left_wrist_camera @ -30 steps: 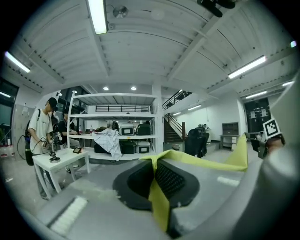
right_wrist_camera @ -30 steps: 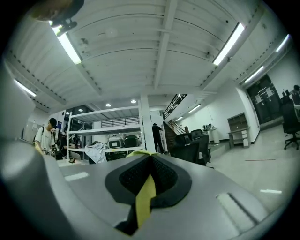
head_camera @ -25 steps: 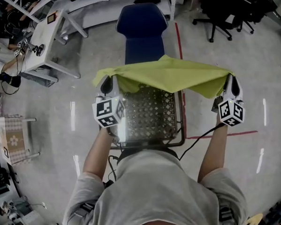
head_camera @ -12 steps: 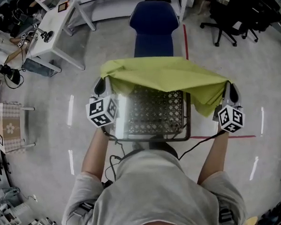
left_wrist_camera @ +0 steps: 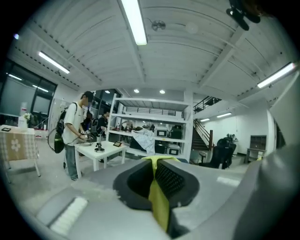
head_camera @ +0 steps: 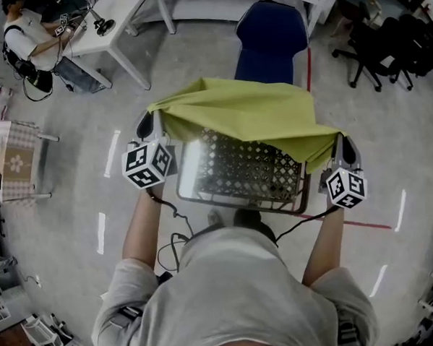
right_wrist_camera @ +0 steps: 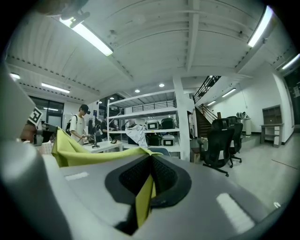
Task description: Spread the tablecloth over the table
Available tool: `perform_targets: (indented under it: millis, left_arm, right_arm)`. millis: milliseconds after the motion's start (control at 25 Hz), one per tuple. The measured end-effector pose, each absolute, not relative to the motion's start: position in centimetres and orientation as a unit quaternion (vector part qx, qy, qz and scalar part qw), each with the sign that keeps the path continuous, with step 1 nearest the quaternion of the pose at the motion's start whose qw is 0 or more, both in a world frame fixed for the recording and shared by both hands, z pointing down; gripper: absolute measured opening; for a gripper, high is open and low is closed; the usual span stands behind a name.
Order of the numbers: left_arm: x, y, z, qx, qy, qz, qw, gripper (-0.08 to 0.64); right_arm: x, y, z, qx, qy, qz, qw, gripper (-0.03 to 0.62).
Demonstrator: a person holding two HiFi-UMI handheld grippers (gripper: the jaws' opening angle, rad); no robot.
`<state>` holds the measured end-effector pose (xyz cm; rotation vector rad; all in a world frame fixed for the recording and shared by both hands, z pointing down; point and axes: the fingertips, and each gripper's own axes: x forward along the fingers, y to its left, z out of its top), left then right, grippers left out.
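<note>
over the small table with the perforated metal mesh top (head_camera: 231,182), a yellow-green tablecloth (head_camera: 249,113) hangs stretched between the two grippers. the left gripper (head_camera: 149,124) has its jaws pressed together on one corner of the cloth. in the left gripper view a thin yellow fold runs down between the dark pads of the left gripper (left_wrist_camera: 154,174). the right gripper (head_camera: 339,146) is likewise clamped on the opposite corner, and in the right gripper view a strip of tablecloth (right_wrist_camera: 93,153) leaves the right gripper (right_wrist_camera: 150,177) and sweeps off to the left.

the cloth covers the far part and the right far corner of the mesh top. the near part lies bare in front of the person's chest. a black cable (head_camera: 306,216) trails from the right gripper towards the body.

just beyond the table's far edge stands a blue padded chair (head_camera: 271,32), right behind the cloth's far fold. a white work table (head_camera: 114,15) with a person (head_camera: 23,40) beside it sits at upper left, black office chairs (head_camera: 387,44) at upper right, and a red tape line (head_camera: 309,59) runs along the floor by the chair.

against half a second ago, the whole scene sits more tilted, the chair has slid right, and the cloth reaches further over the far edge, its left corner raised higher.
</note>
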<state>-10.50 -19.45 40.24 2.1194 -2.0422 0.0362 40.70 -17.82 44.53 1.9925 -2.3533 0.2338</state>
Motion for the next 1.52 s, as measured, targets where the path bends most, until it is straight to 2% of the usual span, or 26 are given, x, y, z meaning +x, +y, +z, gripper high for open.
perform_targets:
  millis: [160,320,520,760,1040,1280,1520]
  left_arm:
    - [-14.0,-18.0,39.9,0.704,-0.705,0.013,0.085,0.025]
    - [-13.2,-16.6,44.2,0.716,-0.685,0.049,0.124,0.025]
    - [-10.9,-15.0,46.1,0.747,-0.648,0.057,0.139,0.025]
    - [-11.5,-12.3,48.3,0.767,-0.617,0.068,0.161,0.025]
    - [-9.8,-9.3,50.3,0.770,-0.613,0.097,0.151,0.026]
    - [-9.4,-6.5,51.6,0.754,-0.632,0.116,0.136,0.025]
    - [-8.7,-3.8,53.3,0.730,-0.652,0.127,0.159,0.026]
  right_arm:
    - [38.5,-17.0,44.0,0.634,-0.770,0.065,0.027,0.010]
    - [38.3,-15.4,44.4,0.648,-0.758,0.070,0.035,0.009]
    - [40.3,-12.0,44.2,0.688,-0.721,0.071,0.042,0.010]
    - [40.7,-8.5,45.4,0.702,-0.702,0.069,0.095,0.010]
    - [43.4,-4.7,46.9,0.715,-0.688,0.106,0.065,0.009]
    - [40.8,-2.5,48.5,0.691,-0.712,0.075,0.106,0.009]
    - [41.0,-0.7,49.1,0.664,-0.735,0.066,0.119,0.010]
